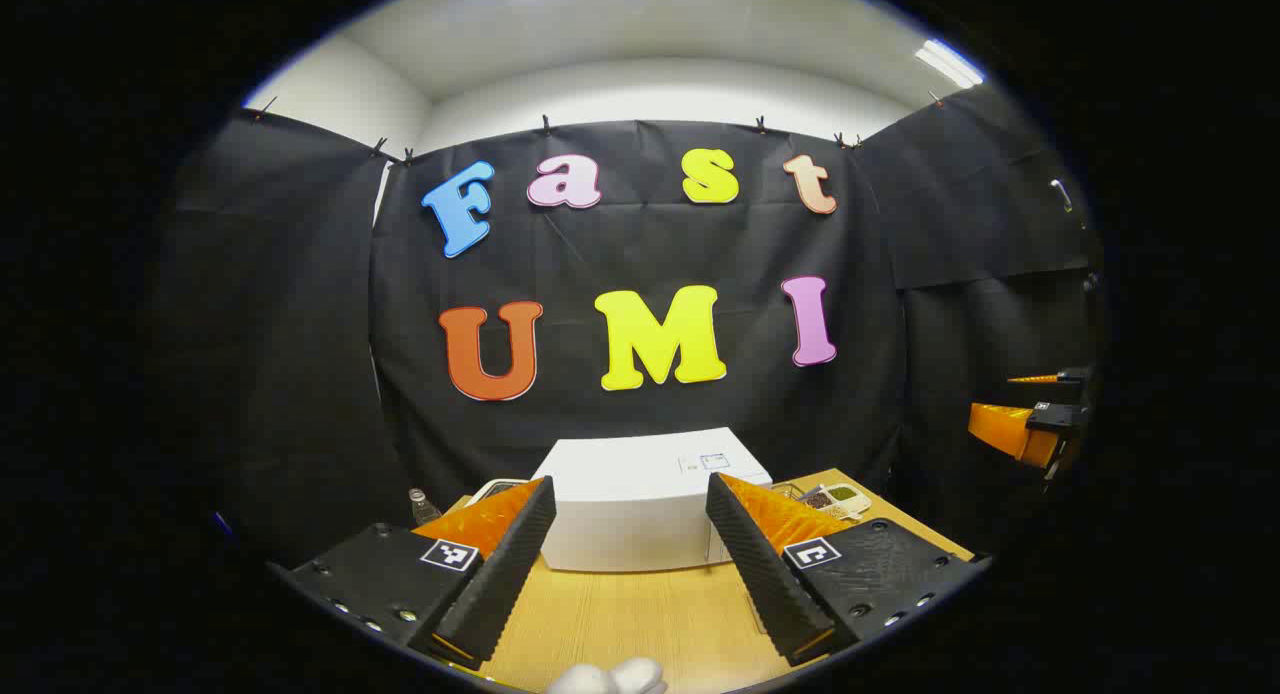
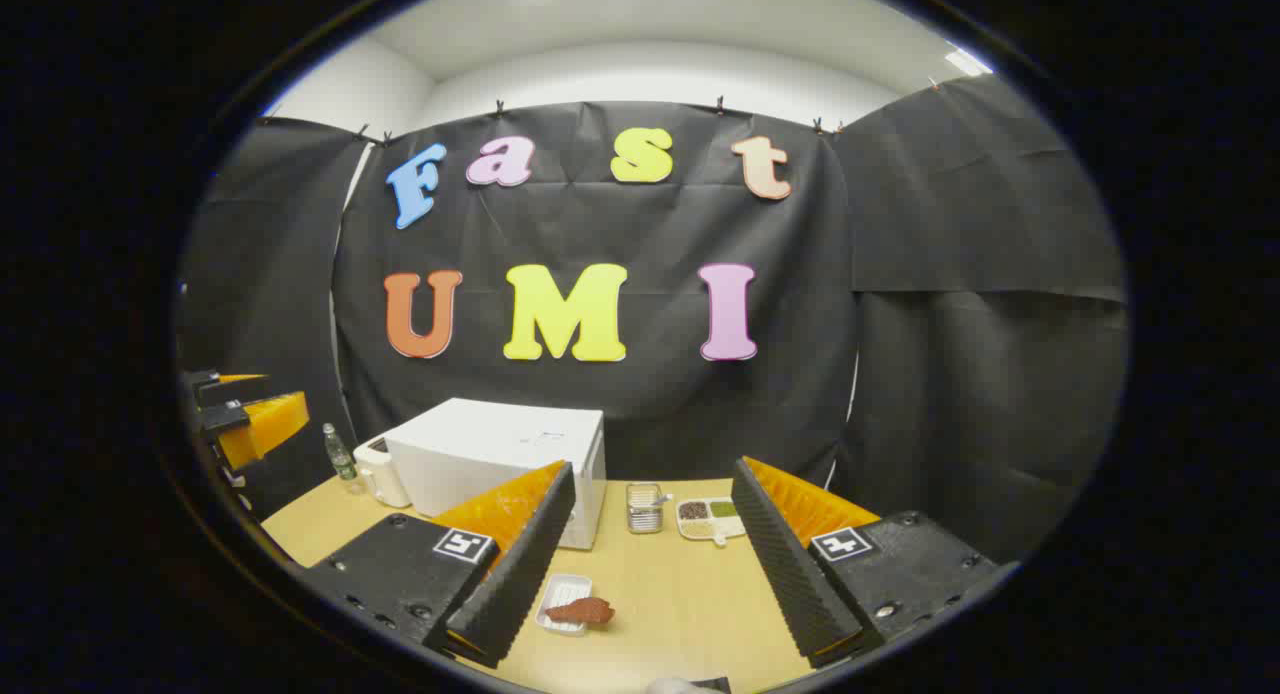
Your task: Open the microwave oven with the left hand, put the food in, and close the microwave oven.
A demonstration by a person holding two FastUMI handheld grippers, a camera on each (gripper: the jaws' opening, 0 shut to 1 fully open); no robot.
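The white microwave oven (image 1: 640,504) stands on the wooden table with its door shut, straight ahead of my left gripper (image 1: 630,484), which hangs open above the table some way short of it. In the right gripper view the microwave oven (image 2: 500,459) sits left of centre. The food (image 2: 580,610), a brown piece on a small white tray, lies on the table in front of the microwave, just right of my near finger. My right gripper (image 2: 652,469) is open and holds nothing. The left gripper (image 2: 250,419) appears at the far left edge, the right gripper (image 1: 1030,424) at the far right.
A water bottle (image 2: 340,454) and a white jug (image 2: 385,474) stand left of the microwave. A metal container (image 2: 645,507) and a compartment tray (image 2: 710,519) of small foods sit to its right. The wooden table (image 2: 690,604) ends near the black cloth.
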